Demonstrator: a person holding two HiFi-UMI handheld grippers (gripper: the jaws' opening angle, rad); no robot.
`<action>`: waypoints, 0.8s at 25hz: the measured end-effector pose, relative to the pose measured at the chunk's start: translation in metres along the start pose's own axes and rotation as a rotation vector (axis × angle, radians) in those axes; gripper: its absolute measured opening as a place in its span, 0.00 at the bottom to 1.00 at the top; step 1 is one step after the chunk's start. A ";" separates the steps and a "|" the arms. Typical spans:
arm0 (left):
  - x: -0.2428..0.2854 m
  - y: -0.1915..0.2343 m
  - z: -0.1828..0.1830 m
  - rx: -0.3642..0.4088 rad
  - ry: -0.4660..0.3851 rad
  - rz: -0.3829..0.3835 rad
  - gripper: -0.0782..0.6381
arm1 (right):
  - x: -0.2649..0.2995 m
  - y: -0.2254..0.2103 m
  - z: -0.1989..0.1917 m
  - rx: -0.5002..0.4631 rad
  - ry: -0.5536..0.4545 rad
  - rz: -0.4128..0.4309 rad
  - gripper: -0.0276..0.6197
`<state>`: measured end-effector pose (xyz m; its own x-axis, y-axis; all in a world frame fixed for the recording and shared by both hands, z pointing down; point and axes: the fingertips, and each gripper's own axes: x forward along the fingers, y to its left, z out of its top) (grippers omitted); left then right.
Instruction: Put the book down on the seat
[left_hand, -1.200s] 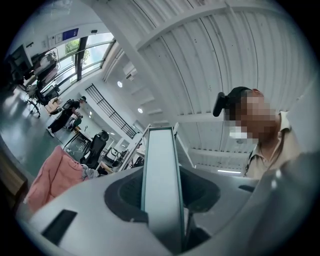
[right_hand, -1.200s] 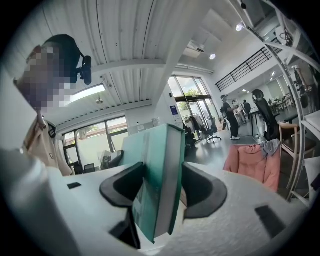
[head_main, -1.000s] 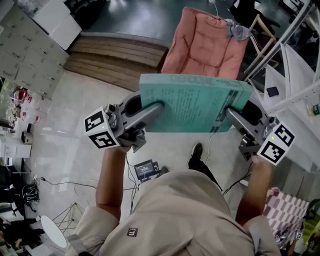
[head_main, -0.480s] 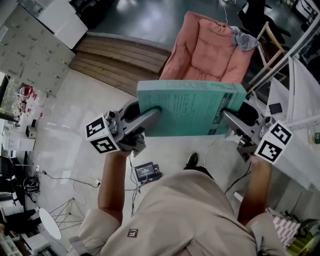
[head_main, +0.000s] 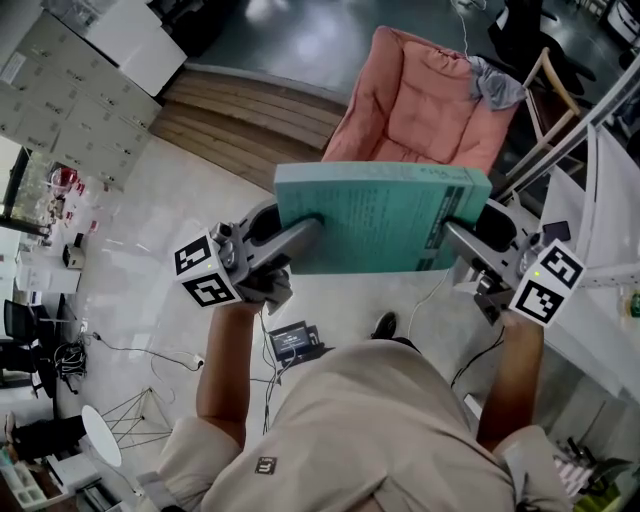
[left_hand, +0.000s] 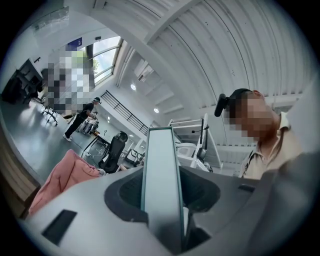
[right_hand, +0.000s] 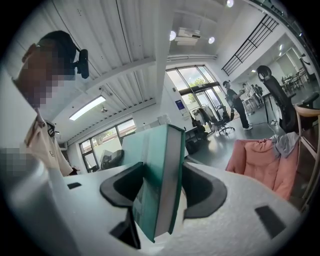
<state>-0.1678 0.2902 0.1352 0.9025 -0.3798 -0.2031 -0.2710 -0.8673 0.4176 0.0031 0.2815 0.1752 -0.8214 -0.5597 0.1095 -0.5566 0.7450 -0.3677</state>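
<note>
A teal book is held level in the air between both grippers, in front of the person's chest. My left gripper is shut on its left edge; the book's page edge runs up between the jaws. My right gripper is shut on its right edge, where the teal cover and white pages sit between the pads. The seat, a pink cushioned chair, stands beyond the book; the same chair shows at the lower left in the left gripper view and at the right in the right gripper view.
A grey cloth lies on the chair's right arm. Wooden steps run left of the chair. A white table stands at the right. A small device with cables lies on the floor by the person's foot.
The view has shifted a little; the chair now sits slightly nearer behind the book. Both grippers keep the same hold on the book.
</note>
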 end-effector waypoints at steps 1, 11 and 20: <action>0.000 -0.002 0.003 0.001 0.003 0.002 0.33 | 0.000 0.002 0.003 0.002 -0.002 0.001 0.39; 0.063 0.030 -0.007 -0.015 0.039 0.000 0.33 | -0.016 -0.063 0.014 0.026 -0.027 -0.015 0.39; 0.155 0.109 -0.022 -0.049 0.069 -0.056 0.33 | -0.021 -0.173 0.029 0.050 -0.028 -0.092 0.39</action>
<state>-0.0500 0.1438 0.1685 0.9372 -0.3064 -0.1667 -0.2040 -0.8691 0.4507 0.1204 0.1541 0.2096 -0.7630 -0.6353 0.1190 -0.6219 0.6713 -0.4033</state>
